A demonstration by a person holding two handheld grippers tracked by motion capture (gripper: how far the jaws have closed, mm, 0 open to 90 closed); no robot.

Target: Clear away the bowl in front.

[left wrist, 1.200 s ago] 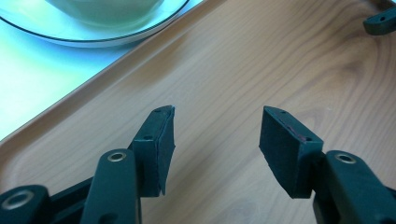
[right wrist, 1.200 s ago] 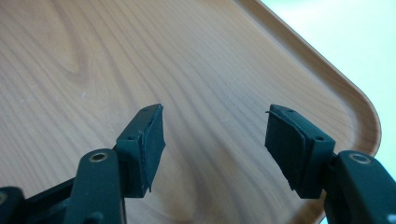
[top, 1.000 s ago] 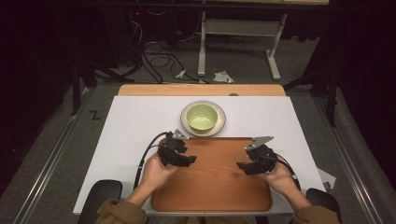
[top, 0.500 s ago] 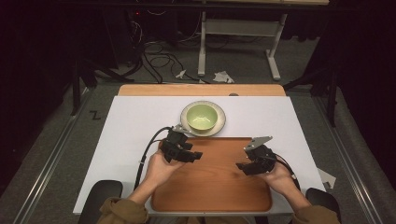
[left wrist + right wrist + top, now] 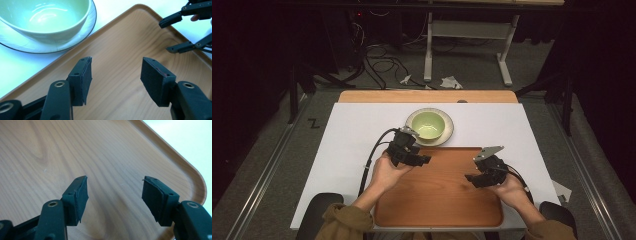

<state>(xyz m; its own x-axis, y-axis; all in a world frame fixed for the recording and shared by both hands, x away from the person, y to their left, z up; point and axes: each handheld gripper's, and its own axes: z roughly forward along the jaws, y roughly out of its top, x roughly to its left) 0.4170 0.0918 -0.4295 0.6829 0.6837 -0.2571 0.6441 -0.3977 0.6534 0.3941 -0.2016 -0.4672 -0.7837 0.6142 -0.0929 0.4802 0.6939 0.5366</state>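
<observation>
A pale green bowl (image 5: 427, 124) stands on a grey-rimmed plate (image 5: 449, 134) on the white table, just beyond the far edge of a wooden tray (image 5: 437, 200). My left gripper (image 5: 422, 159) hovers over the tray's far left corner, close to the plate. Its jaws have just been opening and stand open with nothing between them (image 5: 115, 75); the bowl (image 5: 42, 17) and plate (image 5: 93, 21) lie ahead to its left. My right gripper (image 5: 469, 178) is open over the right side of the tray, empty (image 5: 115, 192), and appears far off as right gripper (image 5: 166, 36).
The white table top (image 5: 347, 140) runs around the tray, with a wooden strip (image 5: 427, 96) along its far edge. Cables and paper scraps (image 5: 447, 81) lie on the dark floor beyond. The tray's raised rim (image 5: 190, 175) curves near my right gripper.
My left gripper has risen and moved a little toward the bowl, its jaws spreading slightly. The right gripper has stayed where it was.
</observation>
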